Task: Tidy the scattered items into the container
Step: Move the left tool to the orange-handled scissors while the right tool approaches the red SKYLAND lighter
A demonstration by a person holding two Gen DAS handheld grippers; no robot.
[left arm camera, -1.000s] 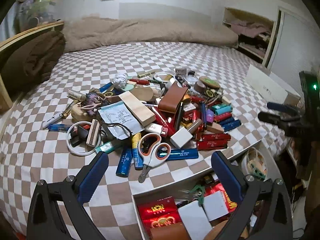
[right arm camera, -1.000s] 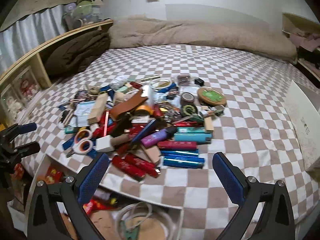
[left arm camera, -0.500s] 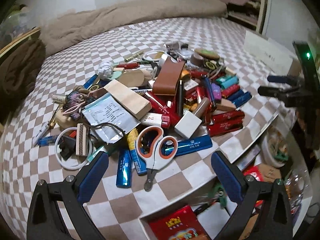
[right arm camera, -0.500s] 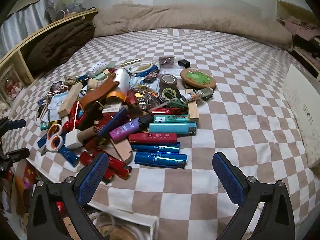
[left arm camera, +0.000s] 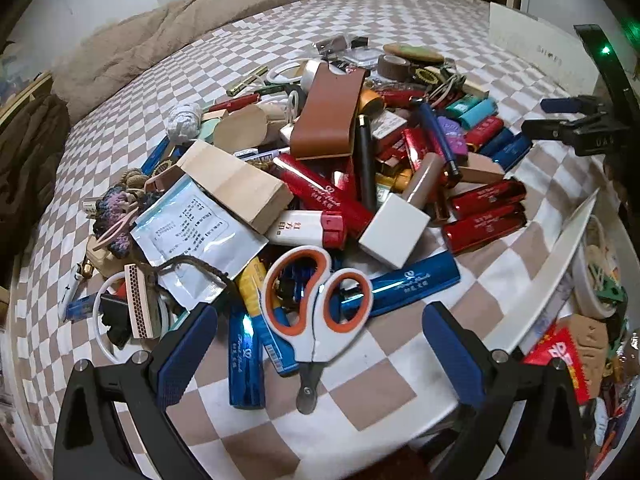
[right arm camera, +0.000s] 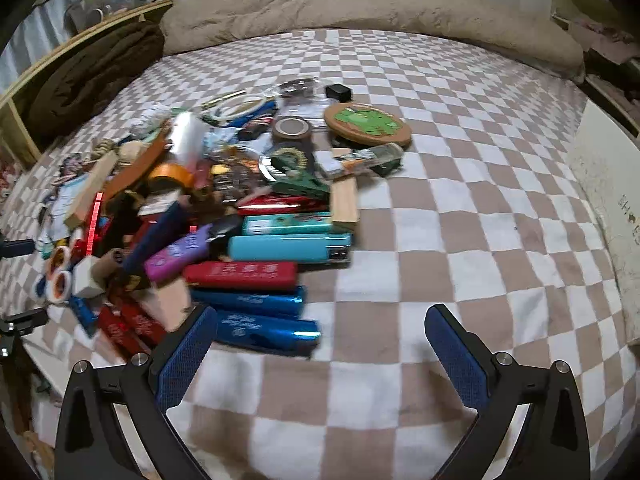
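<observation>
Step in hand: approach for a pick. Left hand-held gripper wide open, empty, jaws straddling the scissors, which lie at the near edge of the pile on the bed. Right hand-held gripper also wide open, empty, over bare checked sheet just right of the pile, nearest a blue lighter

Container sits beside the bed edge, right of the scissors, already part filled

Next move, judged: lower the left jaws onto the scissors, close, carry right to the container

Container mostly cut off by the frame; its contents hard to identify. Lower pile items buried. Right view blurred
</observation>
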